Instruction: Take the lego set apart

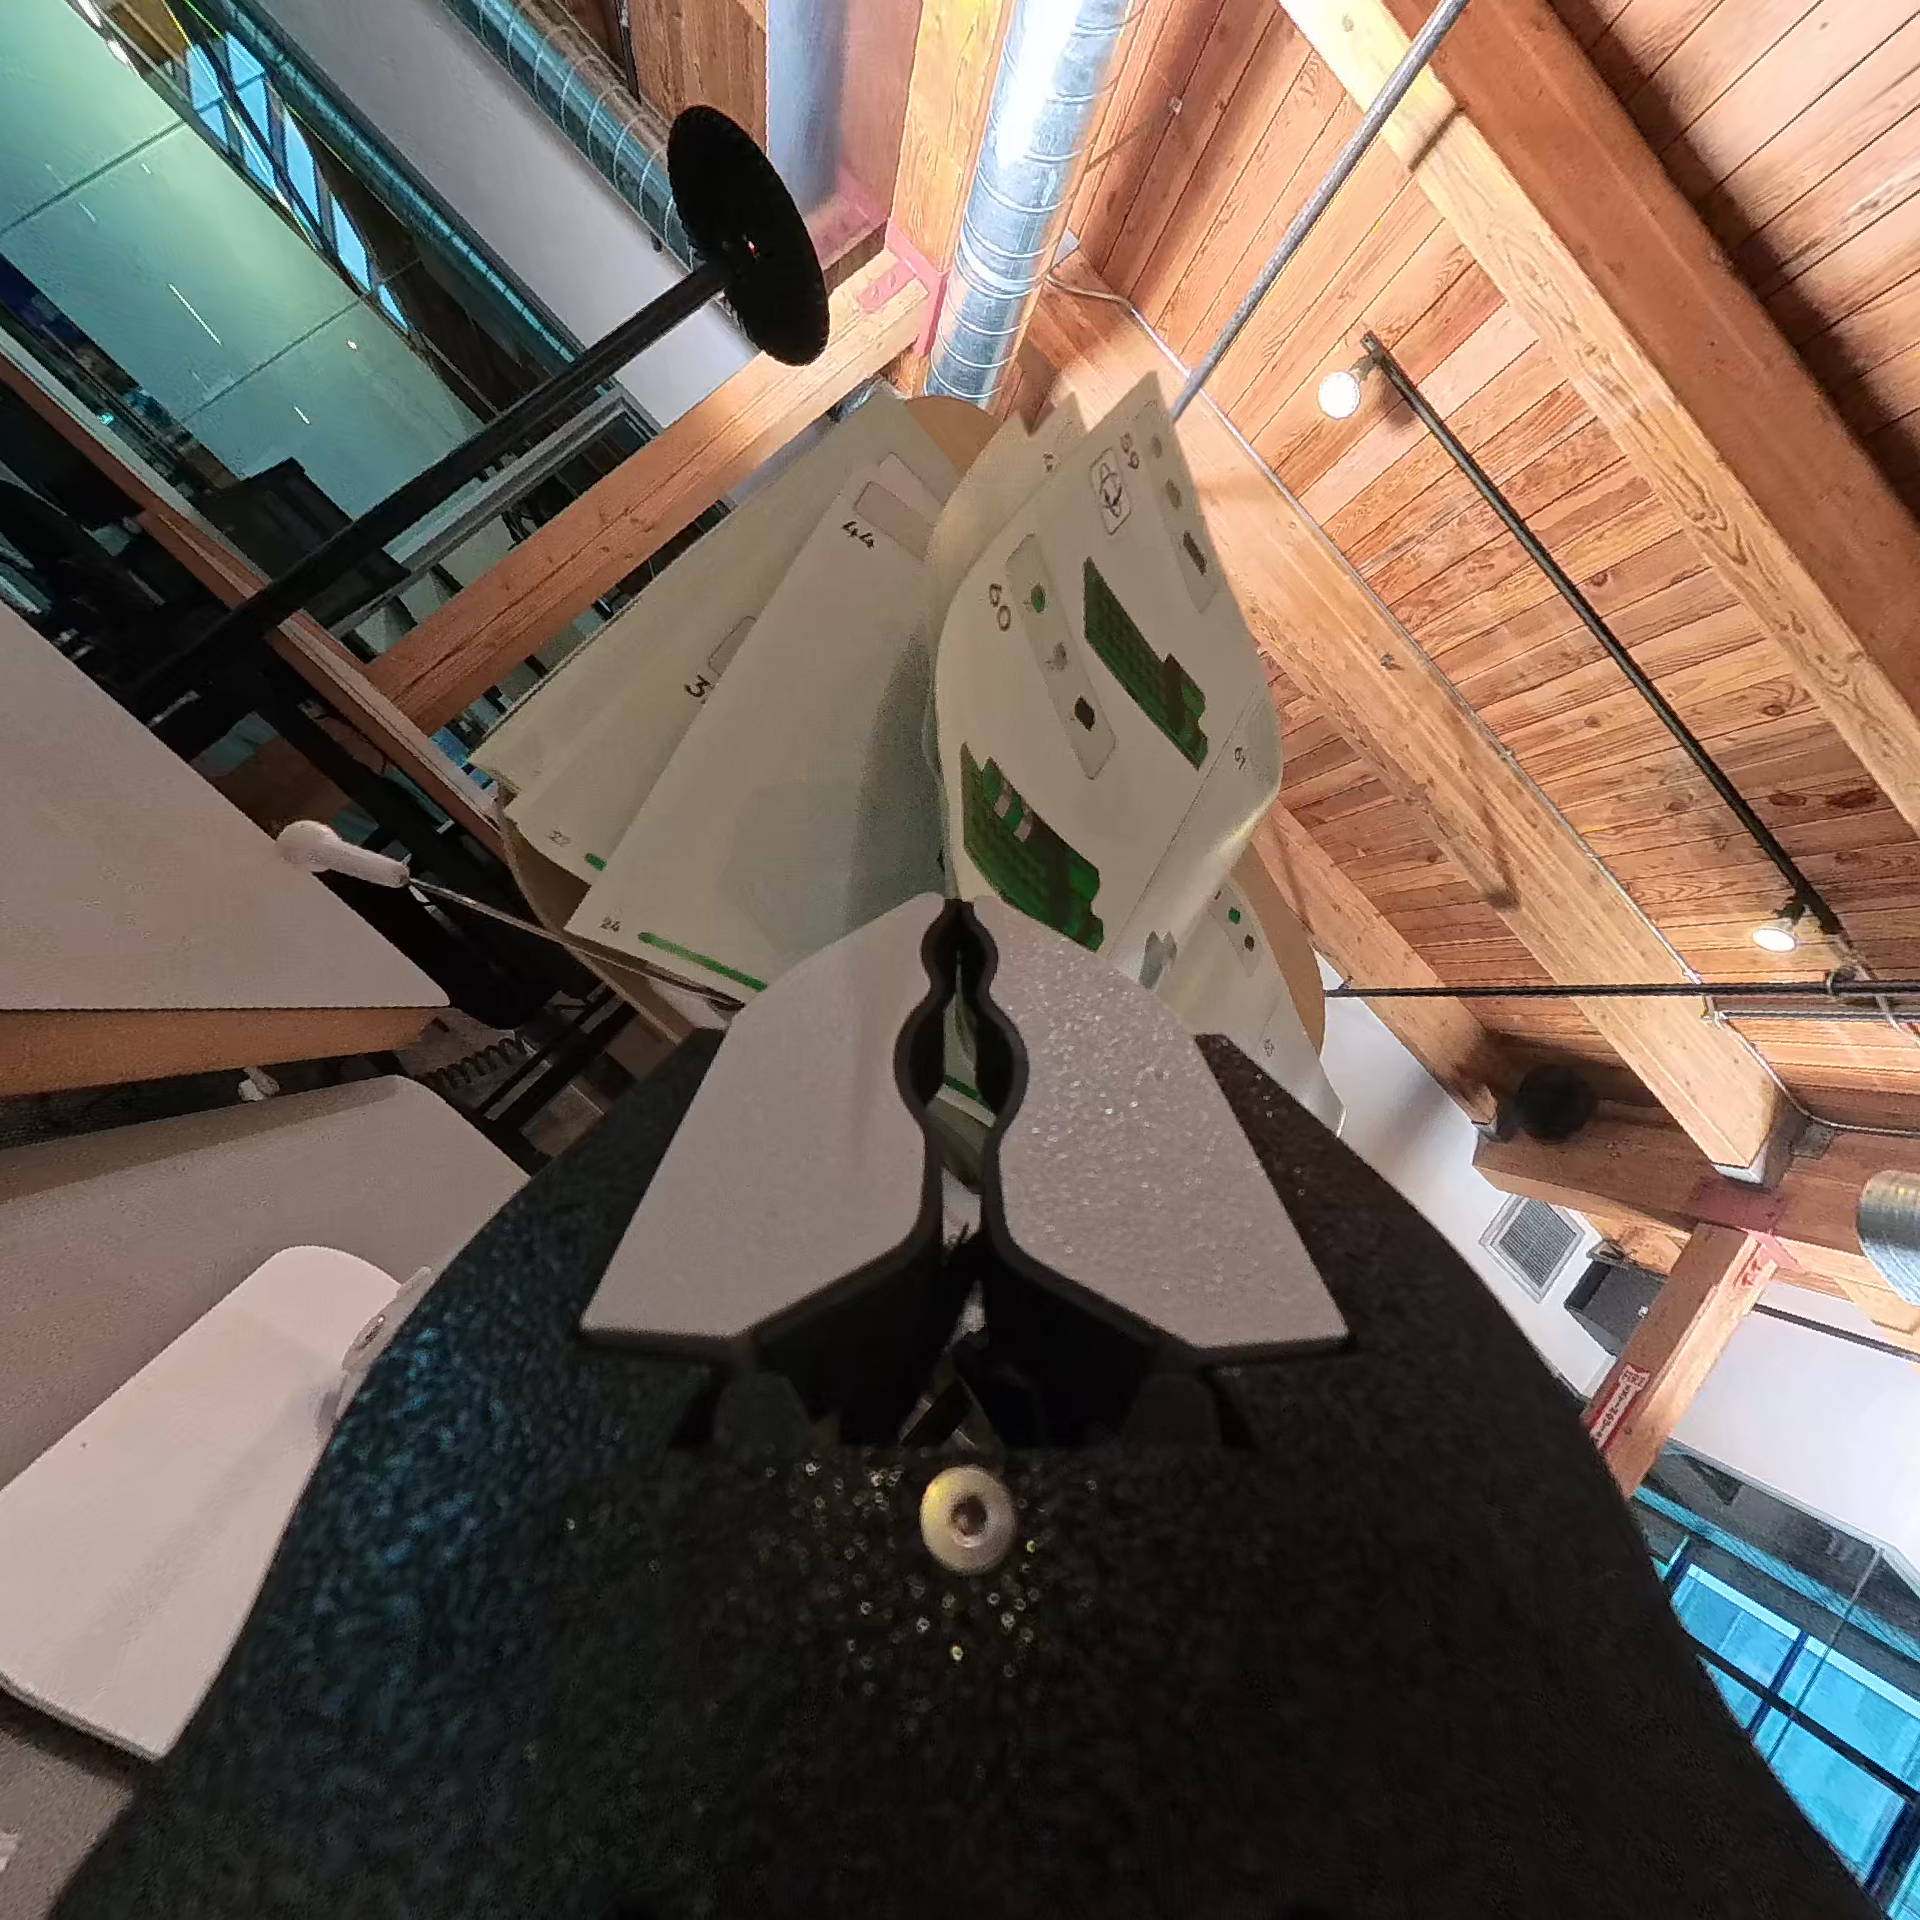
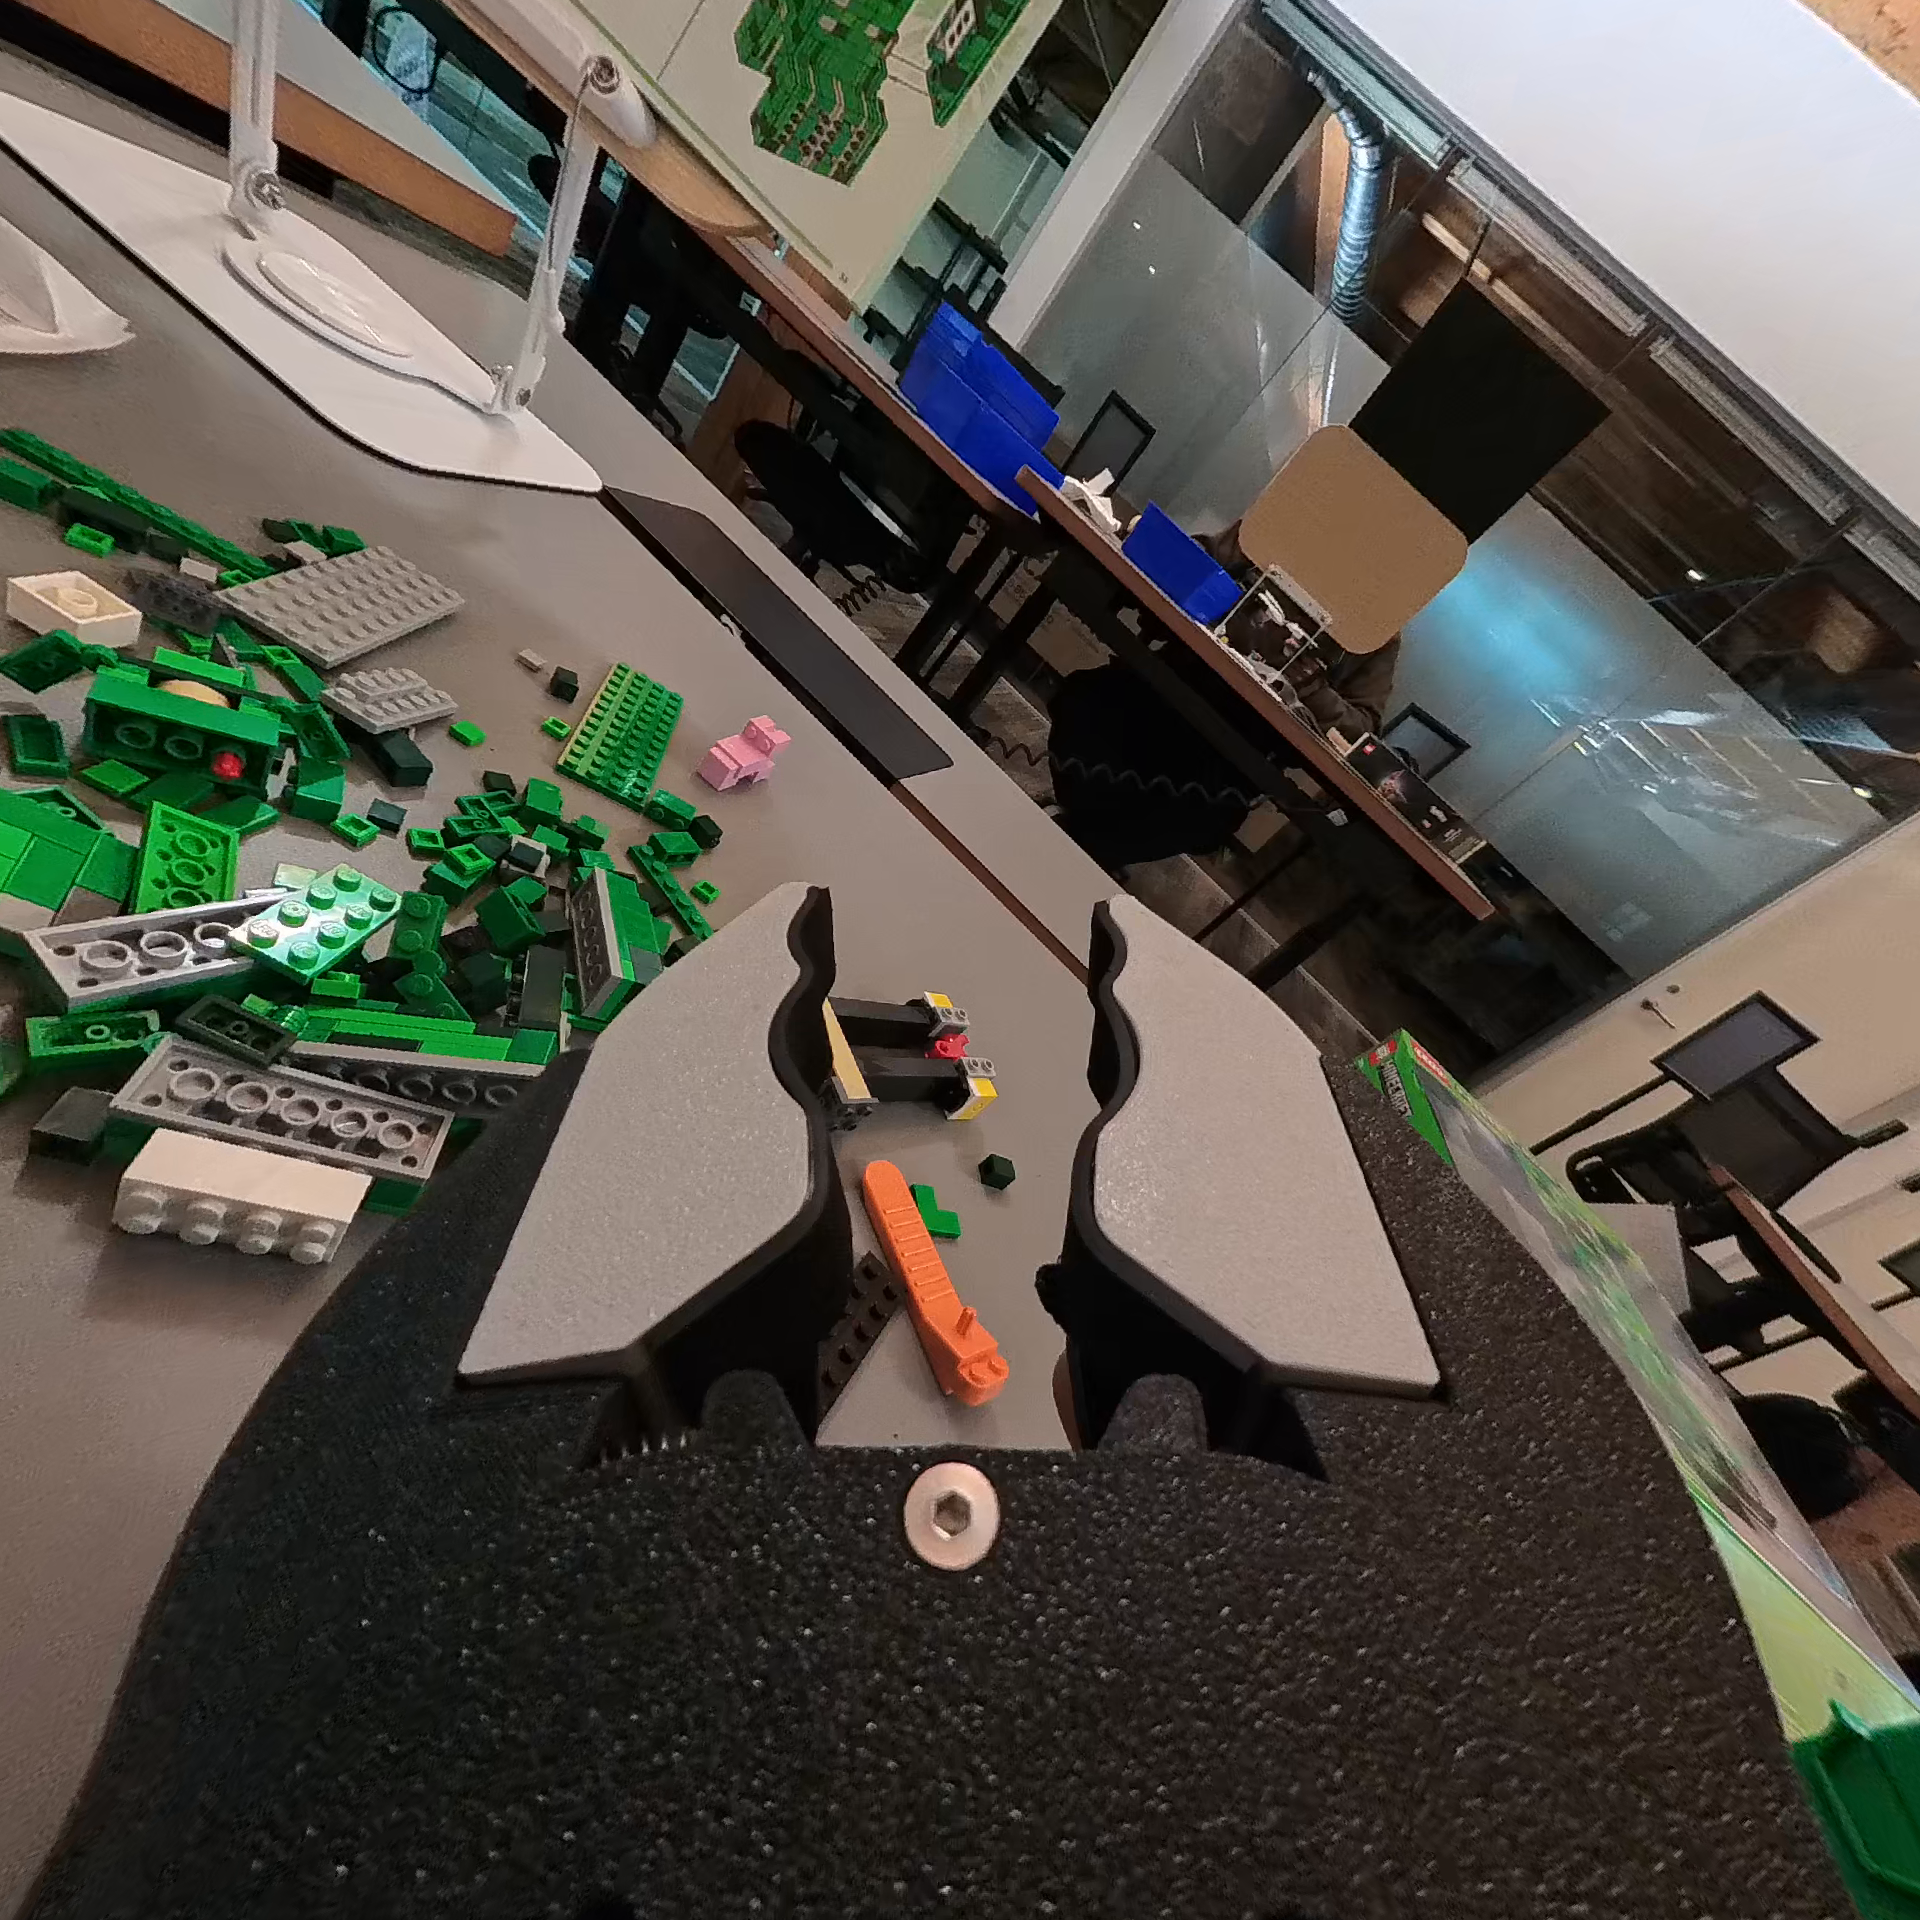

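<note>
Left hand-held gripper (image 1: 961, 935) clamped the instruction booklet (image 1: 1101, 686), pages fanning ceilingward; right hand-held gripper (image 2: 961, 935) gaped above the orange brick separator (image 2: 930, 1283), lengthwise along its fingers.

On the tabletop (image 2: 582, 582) the pile of loose bricks (image 2: 343, 894) lies to the left, a lamp base (image 2: 343, 343) behind it. Right of the pile sits a small animal figure (image 2: 744, 754). Nearer, between the right gripper's (image 2: 961, 940) fingers, lies a small block assembly (image 2: 914, 1051) — just before it, the brick separator (image 2: 930, 1280). A box (image 2: 1621, 1299) stands at the right edge. The booklet (image 1: 935, 686) hangs between the left gripper's (image 1: 961, 925) fingers.
</note>
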Demonstrator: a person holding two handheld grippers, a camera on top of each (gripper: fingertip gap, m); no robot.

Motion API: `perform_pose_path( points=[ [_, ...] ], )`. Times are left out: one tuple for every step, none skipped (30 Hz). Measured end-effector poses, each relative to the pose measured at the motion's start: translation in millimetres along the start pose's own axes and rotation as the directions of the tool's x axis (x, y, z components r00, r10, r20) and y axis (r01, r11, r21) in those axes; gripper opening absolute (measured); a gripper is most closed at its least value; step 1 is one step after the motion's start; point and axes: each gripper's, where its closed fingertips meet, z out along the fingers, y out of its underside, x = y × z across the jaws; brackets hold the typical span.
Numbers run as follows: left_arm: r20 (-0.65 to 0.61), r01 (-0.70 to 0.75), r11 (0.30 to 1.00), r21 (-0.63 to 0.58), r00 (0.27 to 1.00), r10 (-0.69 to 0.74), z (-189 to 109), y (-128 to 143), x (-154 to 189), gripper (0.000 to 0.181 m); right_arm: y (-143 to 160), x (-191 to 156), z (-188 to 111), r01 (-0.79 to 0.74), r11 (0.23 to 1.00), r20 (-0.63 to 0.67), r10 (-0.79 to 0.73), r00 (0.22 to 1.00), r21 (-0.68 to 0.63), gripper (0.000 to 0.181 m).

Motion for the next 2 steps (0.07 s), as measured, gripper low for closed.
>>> perform_pose_path(
  points=[
    [0.000,0.001,1.000,0.000,1.000,-0.001,0.0,-0.2,-0.3,0.000,0.1,-0.2,0.1,0.002,1.000,0.000,-0.002,1.000,-0.001,0.046],
    [0.000,0.002,1.000,-0.001,1.000,-0.002,0.2,-0.3,-0.5,0.000,0.2,-0.4,0.1,0.005,1.000,0.000,-0.005,1.000,-0.002,0.046]
  ],
)
